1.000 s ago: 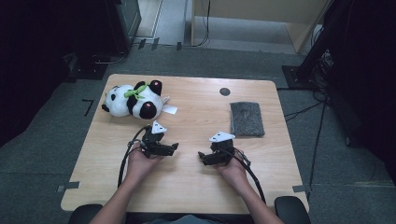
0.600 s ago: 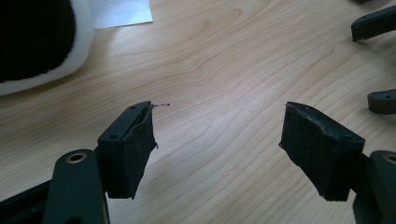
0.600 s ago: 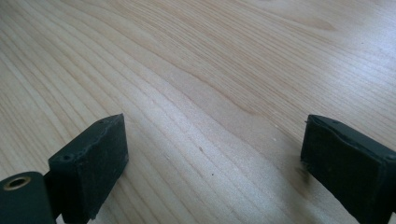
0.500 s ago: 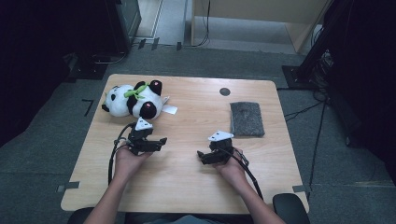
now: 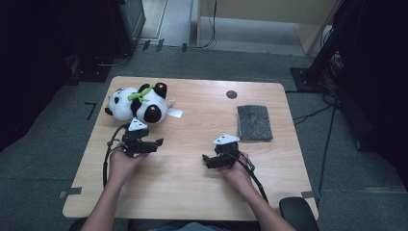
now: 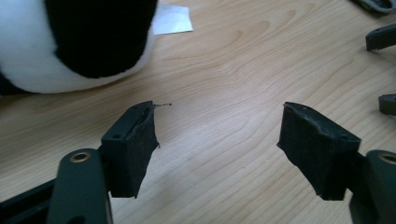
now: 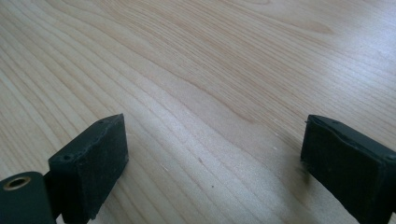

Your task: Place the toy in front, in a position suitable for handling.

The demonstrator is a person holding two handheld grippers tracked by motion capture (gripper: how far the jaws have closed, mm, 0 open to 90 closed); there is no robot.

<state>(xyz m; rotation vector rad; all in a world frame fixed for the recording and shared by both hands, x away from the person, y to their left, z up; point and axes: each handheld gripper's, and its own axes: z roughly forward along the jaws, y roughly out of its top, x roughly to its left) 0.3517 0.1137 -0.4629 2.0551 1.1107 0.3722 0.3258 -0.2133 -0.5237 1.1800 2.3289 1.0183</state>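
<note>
A black-and-white panda plush [image 5: 137,102] with a green bow lies on the back left of the wooden table [image 5: 192,187]. My left gripper [image 5: 158,143] hovers just in front of the plush and points right. Its jaws have just been closing and stand partly apart, with nothing between them. In the left gripper view the panda [image 6: 70,42] is at the upper left, beyond the left gripper [image 6: 219,121]. My right gripper [image 5: 206,161] rests near the table's middle, pointing left. In its own view the right gripper [image 7: 215,140] is open over bare wood.
A white tag [image 5: 174,113] lies by the panda. A grey felt pad [image 5: 254,122] sits at the right of the table, and a small dark round spot [image 5: 231,94] lies near the back edge. The right gripper's jaw tips [image 6: 380,37] show at the left gripper view's right edge.
My left hand has moved left and up, away from the right gripper and closer to the panda. Its jaws have narrowed a little. The right hand has stayed put.
</note>
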